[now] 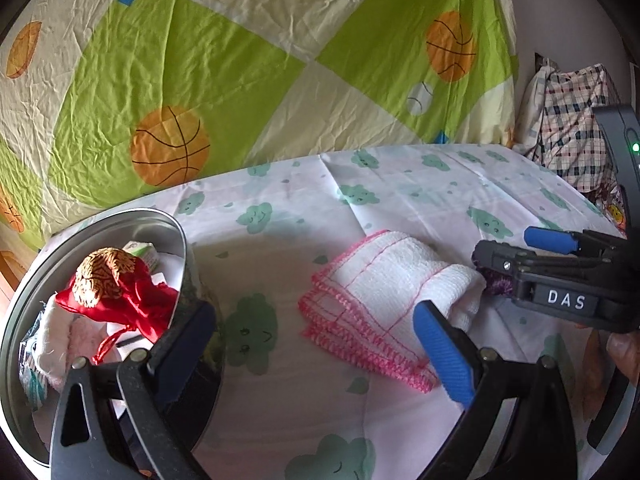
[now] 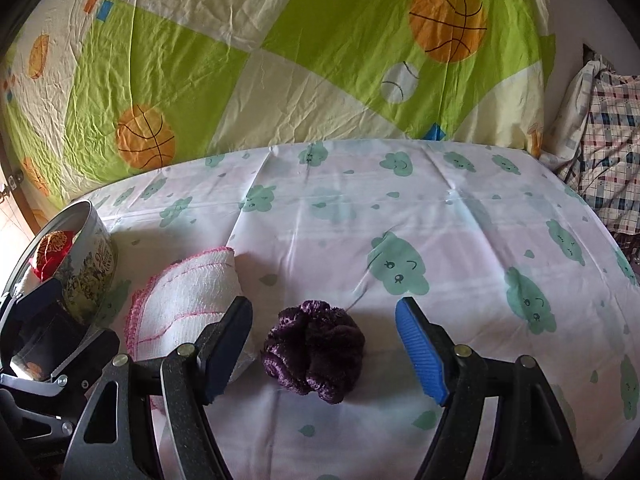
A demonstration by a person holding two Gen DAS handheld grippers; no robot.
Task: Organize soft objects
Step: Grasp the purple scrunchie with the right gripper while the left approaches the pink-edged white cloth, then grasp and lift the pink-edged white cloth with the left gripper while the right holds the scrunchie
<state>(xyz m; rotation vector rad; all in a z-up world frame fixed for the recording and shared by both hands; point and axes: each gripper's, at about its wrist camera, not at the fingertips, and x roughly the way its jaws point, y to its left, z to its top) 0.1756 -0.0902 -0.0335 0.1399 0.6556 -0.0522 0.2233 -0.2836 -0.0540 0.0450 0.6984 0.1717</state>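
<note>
Left wrist view, left to right: one round metal tin (image 1: 176, 240) sits at the left finger (image 1: 188, 344) of the left gripper (image 1: 316, 354), that finger right against its wall; contact not confirmable. Inside the tin: one brown-and-orange knit ball (image 1: 102, 276) on top of one red cloth (image 1: 132, 304), pale soft items under them, count unclear. Left gripper fingers wide apart, holding nothing. One folded white towel with pink edging (image 1: 384, 296) lies between the fingers, nearer the right blue pad, which overlaps its near corner.

Beyond the towel's right end: right gripper (image 1: 516, 256) seen side-on, with one purple item just visible at its tips.

Right wrist view: same tin (image 2: 94, 264) far left of the fingers, towel (image 2: 188, 300) just outside the left finger, partly behind it. One purple knit scrunchie (image 2: 314, 346) lies on the cloud-print sheet (image 2: 460, 216) between the fingers of the right gripper (image 2: 326, 350), touching neither. Fingers wide, empty.

Beyond the sheet: one basketball-print cover (image 2: 280, 60); one plaid fabric bundle (image 2: 612, 140) far right.
</note>
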